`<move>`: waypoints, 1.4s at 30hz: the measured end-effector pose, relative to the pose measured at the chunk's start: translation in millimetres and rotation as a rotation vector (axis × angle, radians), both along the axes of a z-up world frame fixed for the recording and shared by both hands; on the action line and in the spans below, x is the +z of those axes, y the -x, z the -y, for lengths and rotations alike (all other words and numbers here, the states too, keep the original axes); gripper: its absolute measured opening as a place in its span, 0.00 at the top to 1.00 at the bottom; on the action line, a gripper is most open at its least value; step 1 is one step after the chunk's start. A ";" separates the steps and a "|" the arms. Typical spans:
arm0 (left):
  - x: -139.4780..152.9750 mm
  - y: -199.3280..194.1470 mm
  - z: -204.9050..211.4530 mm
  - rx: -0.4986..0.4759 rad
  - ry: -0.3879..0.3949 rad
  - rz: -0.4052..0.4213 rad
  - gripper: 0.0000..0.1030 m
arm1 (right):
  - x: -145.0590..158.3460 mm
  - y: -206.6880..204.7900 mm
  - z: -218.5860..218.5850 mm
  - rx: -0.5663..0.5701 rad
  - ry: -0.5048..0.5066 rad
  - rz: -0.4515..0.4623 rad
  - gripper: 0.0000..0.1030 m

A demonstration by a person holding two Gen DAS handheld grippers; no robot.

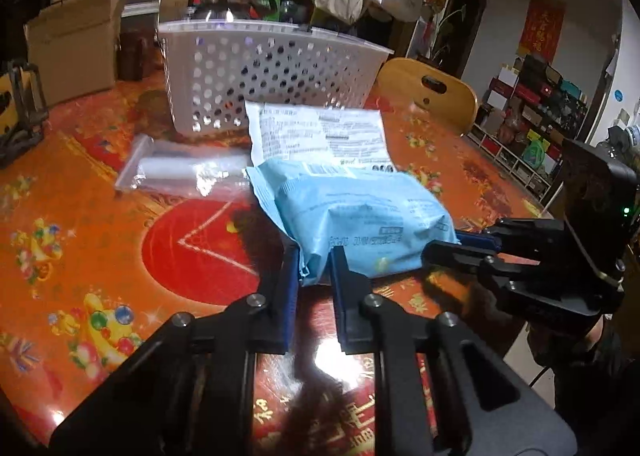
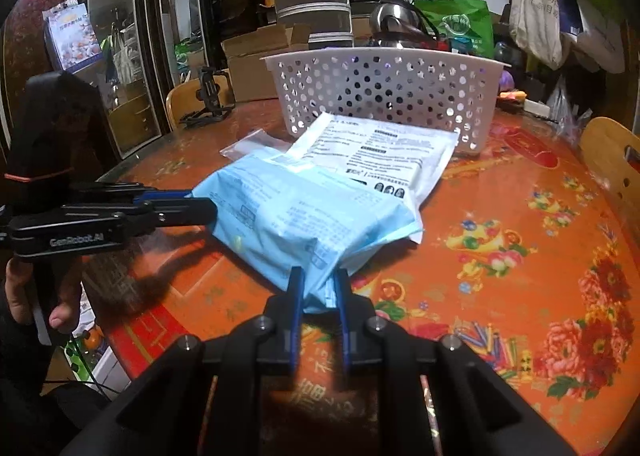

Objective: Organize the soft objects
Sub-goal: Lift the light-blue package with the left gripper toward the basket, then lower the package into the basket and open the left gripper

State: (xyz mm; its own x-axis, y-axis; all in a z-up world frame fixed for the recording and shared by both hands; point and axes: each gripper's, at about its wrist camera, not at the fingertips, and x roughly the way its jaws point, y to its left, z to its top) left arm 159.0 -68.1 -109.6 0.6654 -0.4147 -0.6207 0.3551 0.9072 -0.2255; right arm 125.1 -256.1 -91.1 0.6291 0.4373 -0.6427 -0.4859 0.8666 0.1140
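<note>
A big table [image 1: 80, 192] with a shiny orange and red cover, full of flower and fruit pictures, holds everything. A white plastic basket with round holes [image 1: 272, 72] stands on it near the far side. Just in front of the basket lie a clear plastic bag [image 1: 176, 172] and a flat white packet with black print [image 1: 316, 132]. A puffy light blue packet [image 1: 360, 216] partly rests on the white one. A brown cardboard box [image 1: 76, 44] and a black phone stand [image 1: 20, 112] sit on the far left part.
</note>
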 end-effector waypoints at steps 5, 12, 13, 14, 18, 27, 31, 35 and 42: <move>20.5 5.9 -5.3 0.003 0.011 0.028 0.87 | 22.0 -1.1 -1.8 -0.012 -0.007 0.044 0.88; 47.2 5.9 -9.2 0.008 0.017 0.056 0.88 | 51.3 -7.9 -3.5 -0.022 0.000 0.099 0.89; 50.1 5.3 -9.3 0.008 0.014 0.057 0.88 | 53.2 -8.8 -3.5 -0.022 0.003 0.102 0.89; 52.3 3.4 -8.8 0.009 0.015 0.058 0.88 | 54.6 -10.0 -3.8 -0.022 0.006 0.104 0.90; 55.4 -0.4 -7.4 0.010 0.007 0.054 0.88 | 57.0 -13.0 -5.2 -0.030 0.014 0.102 0.90; 67.8 -5.2 -8.9 0.015 0.046 0.052 0.88 | 75.8 -16.2 -3.5 -0.047 0.009 0.127 0.91; 82.8 -10.3 -11.2 0.023 0.065 0.067 0.88 | 93.1 -21.5 -6.5 -0.048 0.025 0.159 0.92; 105.5 -21.4 -16.1 0.030 0.098 0.085 0.88 | 117.4 -32.0 -8.6 -0.049 0.031 0.193 0.92; 160.5 -52.3 -20.0 0.030 0.107 0.149 0.88 | 177.7 -59.9 -14.9 -0.051 0.059 0.301 0.92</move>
